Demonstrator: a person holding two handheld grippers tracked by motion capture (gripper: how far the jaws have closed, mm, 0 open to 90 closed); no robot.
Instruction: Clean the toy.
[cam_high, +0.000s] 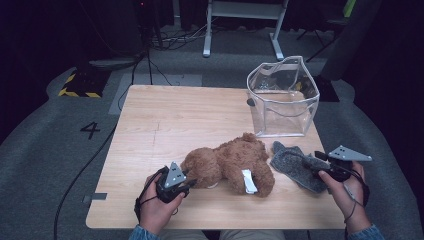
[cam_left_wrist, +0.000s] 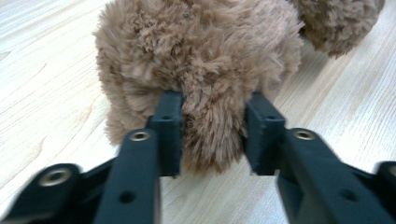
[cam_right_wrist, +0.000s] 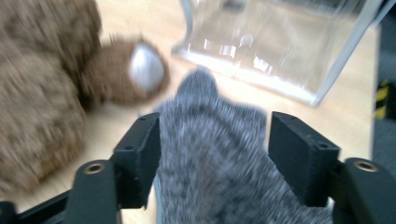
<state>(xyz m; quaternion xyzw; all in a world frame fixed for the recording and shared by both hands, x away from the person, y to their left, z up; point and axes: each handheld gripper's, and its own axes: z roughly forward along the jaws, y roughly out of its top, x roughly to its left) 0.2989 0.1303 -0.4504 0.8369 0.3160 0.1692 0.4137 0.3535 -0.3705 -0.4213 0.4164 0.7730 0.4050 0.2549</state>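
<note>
Pale wood table (cam_high: 150, 125) carries everything: left tongs (cam_high: 189, 184) half open, pads sunk into the brown teddy bear (cam_high: 230, 162) lying mid-table; right tongs (cam_high: 314, 168) spread wide astride a grey fuzzy cloth (cam_high: 295, 160), not pressing; clear bag (cam_high: 282, 97) stands behind

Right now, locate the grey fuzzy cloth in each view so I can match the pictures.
High view: grey fuzzy cloth lies right of centre, beside the brown teddy bear.
Left gripper view: not in it.
Right gripper view: bottom centre, between the black jaws.
Shared landmark: the teddy bear.
</note>
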